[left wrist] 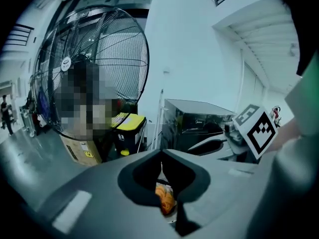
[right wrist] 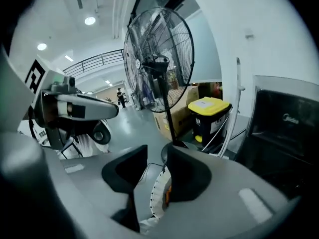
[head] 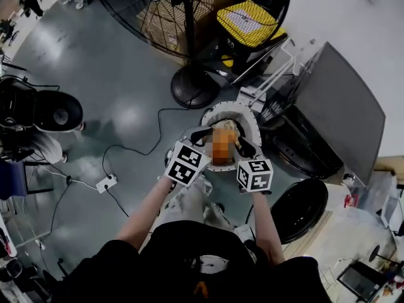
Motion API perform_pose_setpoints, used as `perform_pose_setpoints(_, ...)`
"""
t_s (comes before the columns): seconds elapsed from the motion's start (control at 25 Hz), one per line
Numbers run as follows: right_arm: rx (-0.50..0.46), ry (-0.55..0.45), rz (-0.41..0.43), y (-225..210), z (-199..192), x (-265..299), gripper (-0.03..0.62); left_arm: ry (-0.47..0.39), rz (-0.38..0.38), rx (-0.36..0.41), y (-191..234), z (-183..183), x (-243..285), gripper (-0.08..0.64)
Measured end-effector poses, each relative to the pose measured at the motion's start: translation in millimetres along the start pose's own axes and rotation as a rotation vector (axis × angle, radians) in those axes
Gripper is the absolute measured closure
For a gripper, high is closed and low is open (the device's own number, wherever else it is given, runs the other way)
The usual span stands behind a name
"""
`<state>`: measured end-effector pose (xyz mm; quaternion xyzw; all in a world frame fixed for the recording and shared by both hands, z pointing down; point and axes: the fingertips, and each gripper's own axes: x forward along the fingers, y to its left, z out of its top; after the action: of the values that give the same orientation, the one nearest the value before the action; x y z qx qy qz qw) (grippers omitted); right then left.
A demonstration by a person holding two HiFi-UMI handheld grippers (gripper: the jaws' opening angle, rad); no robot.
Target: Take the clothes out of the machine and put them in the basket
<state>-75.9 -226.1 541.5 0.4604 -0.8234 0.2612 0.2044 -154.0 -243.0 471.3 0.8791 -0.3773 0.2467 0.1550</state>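
Note:
A round white basket (head: 218, 109) stands on the floor in front of me with orange clothes (head: 227, 130) in it. Both grippers hang just over it. My left gripper (head: 201, 133) is over the basket's left side. In the left gripper view its pads (left wrist: 144, 176) meet at the tips, and the orange clothes (left wrist: 165, 197) show below them; I cannot tell if they touch. My right gripper (head: 243, 146) is at the basket's right side. Its jaws (right wrist: 157, 158) stand apart with nothing between them, and the basket rim (right wrist: 158, 190) shows through the gap. The dark machine (head: 341, 112) stands to the right.
The machine's round door (head: 300, 210) hangs open at my right. A big floor fan (head: 192, 43) and a yellow-lidded bin (head: 249, 24) stand behind the basket. A power strip (head: 106, 183) and its cable lie on the floor to the left.

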Motion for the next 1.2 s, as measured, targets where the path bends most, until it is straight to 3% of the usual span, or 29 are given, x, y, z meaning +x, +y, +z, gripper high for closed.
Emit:
perform_pose_setpoints(0.44,0.034,-0.189,-0.041,3.7,12.7,-140.1,0.491,-0.077,-0.038,0.001,-94.5,23.6,-38.1,0.557)
perform_pose_setpoints(0.76,0.046,-0.284,-0.094,1.5,-11.9,-240.7,0.497,-0.129,-0.087,0.036,-186.3,29.1,-62.7,0.557)
perform_pose_setpoints(1.2,0.147,-0.407,-0.203,-8.9,-44.8,-329.4,0.508,-0.114,-0.188,0.106,-277.2,27.1,-85.4,0.557)
